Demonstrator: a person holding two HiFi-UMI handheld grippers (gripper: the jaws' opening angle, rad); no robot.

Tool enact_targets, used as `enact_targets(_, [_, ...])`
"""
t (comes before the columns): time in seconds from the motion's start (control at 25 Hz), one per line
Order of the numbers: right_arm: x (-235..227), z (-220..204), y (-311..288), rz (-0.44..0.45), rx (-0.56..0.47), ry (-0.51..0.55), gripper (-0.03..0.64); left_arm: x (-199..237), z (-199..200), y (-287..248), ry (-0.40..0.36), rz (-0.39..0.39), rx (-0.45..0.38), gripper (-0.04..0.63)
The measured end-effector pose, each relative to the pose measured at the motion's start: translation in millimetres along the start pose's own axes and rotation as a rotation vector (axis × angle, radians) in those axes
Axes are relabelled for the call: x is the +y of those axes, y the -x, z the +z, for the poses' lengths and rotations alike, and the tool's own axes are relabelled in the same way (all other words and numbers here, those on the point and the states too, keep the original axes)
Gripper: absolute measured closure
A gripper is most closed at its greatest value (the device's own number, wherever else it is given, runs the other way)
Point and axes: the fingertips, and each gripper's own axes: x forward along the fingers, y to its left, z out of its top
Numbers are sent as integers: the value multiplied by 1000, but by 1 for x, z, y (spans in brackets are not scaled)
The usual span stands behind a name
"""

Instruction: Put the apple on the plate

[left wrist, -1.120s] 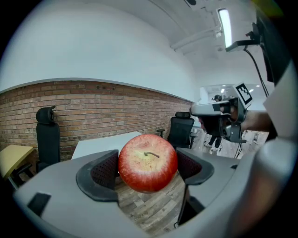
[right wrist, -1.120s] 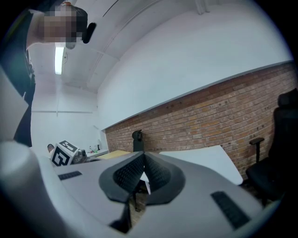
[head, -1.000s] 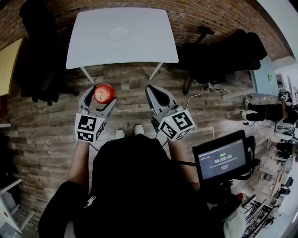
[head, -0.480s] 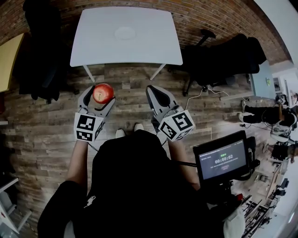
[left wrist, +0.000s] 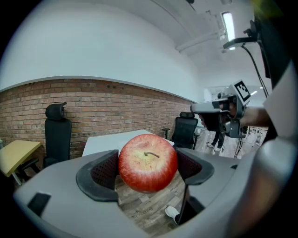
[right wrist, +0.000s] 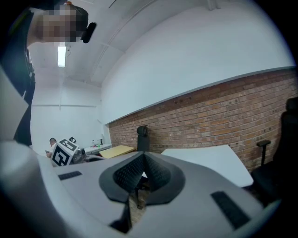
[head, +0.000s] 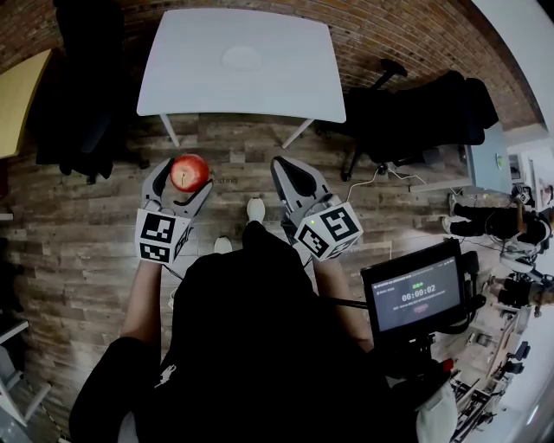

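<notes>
A red apple (head: pixel 190 171) with a yellowish top and short stem (left wrist: pixel 148 162) is clamped between the jaws of my left gripper (head: pixel 180 177), held over the wooden floor short of the table. The white plate (head: pixel 241 58) lies on the white table (head: pixel 182 82) ahead, toward its far side. My right gripper (head: pixel 288 176) is beside the left one at the same height, its jaws (right wrist: pixel 141 173) pressed together with nothing between them. In the left gripper view the table (left wrist: pixel 100 142) shows behind the apple.
A black office chair (head: pixel 407 112) stands right of the table, another dark chair (head: pixel 82 104) to its left, and a yellow table (head: pixel 17 99) at the far left. A brick wall (head: pixel 389 26) runs behind. A monitor on a stand (head: pixel 418 294) is at my right.
The table and plate have shifted slightly closer and rightward in the head view as I step forward; one shoe has moved ahead. Both grippers keep their pose, apple still held.
</notes>
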Motion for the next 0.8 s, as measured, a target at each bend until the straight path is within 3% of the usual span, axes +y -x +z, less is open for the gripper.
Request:
enact_targets(0.44, [4, -1, 2, 19, -15, -20, 614, -3, -1, 10, -13, 17, 36, 204])
enact_targets(0.8, [-3, -2, -1, 39, -17, -21, 614, -7, 5, 4, -28, 24, 11, 202])
